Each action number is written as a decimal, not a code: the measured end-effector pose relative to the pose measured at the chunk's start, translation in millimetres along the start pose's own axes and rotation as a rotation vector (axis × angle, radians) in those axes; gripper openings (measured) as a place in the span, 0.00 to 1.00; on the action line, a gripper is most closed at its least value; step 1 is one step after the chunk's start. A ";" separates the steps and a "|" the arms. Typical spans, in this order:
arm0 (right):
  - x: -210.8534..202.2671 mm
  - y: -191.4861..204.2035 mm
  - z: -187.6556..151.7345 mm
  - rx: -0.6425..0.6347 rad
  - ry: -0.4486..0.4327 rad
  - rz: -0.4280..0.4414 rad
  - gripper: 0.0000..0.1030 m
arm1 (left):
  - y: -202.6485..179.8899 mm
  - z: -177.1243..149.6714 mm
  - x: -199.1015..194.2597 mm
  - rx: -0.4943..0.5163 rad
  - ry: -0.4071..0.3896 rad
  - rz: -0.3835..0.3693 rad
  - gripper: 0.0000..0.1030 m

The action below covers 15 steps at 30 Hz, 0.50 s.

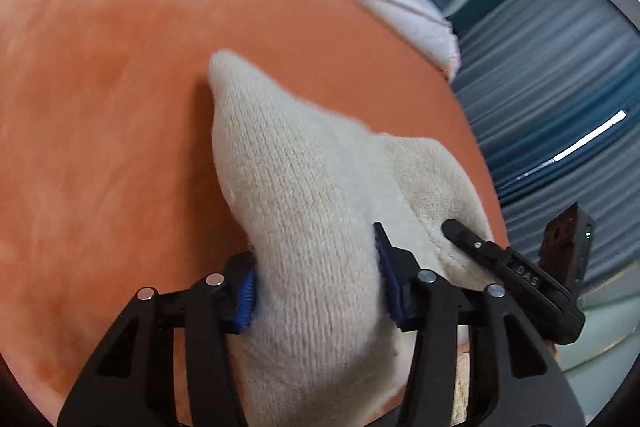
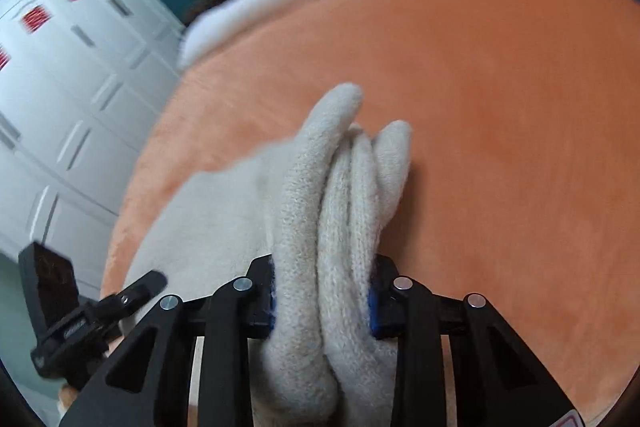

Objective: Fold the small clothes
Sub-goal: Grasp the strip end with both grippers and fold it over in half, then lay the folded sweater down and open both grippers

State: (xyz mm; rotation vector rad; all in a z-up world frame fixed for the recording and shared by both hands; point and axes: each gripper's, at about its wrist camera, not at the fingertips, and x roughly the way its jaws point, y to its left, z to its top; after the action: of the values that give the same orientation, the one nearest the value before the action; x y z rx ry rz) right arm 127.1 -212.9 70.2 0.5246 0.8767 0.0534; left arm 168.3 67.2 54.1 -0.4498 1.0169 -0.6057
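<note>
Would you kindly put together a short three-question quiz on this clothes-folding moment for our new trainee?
1. True or false: the left gripper has its blue pads pressed on the cream knit garment.
2. Multiple choice: what surface lies under the garment? A) a bare wooden tabletop B) an orange blanket C) a steel tray.
3. Short answer: in the right wrist view, how does the knit between the fingers of the right gripper look, flat or bunched?

Key:
1. True.
2. B.
3. Bunched: several thick folds stand side by side between the pads.
</note>
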 end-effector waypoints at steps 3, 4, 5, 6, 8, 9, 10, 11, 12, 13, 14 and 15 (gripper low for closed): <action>-14.6 -5.8 2.1 0.006 -0.068 0.005 0.32 | -6.0 5.8 -2.6 0.054 -0.020 -0.009 0.50; -5.8 -15.9 -1.9 0.020 -0.054 -0.016 0.34 | -3.8 3.2 5.2 0.070 -0.008 0.028 0.54; 13.2 -30.2 -8.2 0.034 -0.005 -0.056 0.39 | 0.7 -2.4 19.1 0.089 0.022 0.093 0.54; 37.5 -45.1 -16.3 0.052 0.085 -0.120 0.40 | 7.4 -10.2 35.4 0.103 0.070 0.180 0.54; 40.2 -57.5 -25.8 0.112 0.086 -0.103 0.41 | 16.1 -21.0 32.8 0.066 0.059 0.170 0.55; 27.1 -53.5 -24.0 0.122 0.056 -0.104 0.42 | 14.8 -21.2 23.2 0.044 0.042 0.156 0.56; 17.0 -48.1 -22.4 0.116 0.037 -0.116 0.43 | 10.4 -21.0 12.9 0.042 0.030 0.163 0.54; 2.8 -41.4 -23.1 0.107 0.010 -0.115 0.45 | 3.6 -21.0 1.9 0.059 0.010 0.185 0.54; -8.6 -35.9 -25.6 0.100 -0.006 -0.086 0.45 | -3.0 -21.3 -6.2 0.080 -0.009 0.201 0.55; -14.2 -31.8 -28.0 0.092 -0.010 -0.067 0.45 | -10.8 -23.9 -15.1 0.107 -0.025 0.215 0.58; -18.5 -27.1 -32.3 0.074 -0.006 -0.066 0.45 | -13.8 -24.7 -16.5 0.117 -0.028 0.226 0.60; -19.9 -23.3 -37.7 0.055 0.002 -0.078 0.45 | -19.6 -27.7 -18.9 0.122 -0.028 0.240 0.61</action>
State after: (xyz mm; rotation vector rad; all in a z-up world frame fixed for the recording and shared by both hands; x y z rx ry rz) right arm 82.4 -222.6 54.2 0.5412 0.9015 -0.0411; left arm 131.5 62.9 65.5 -0.2235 0.9838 -0.4423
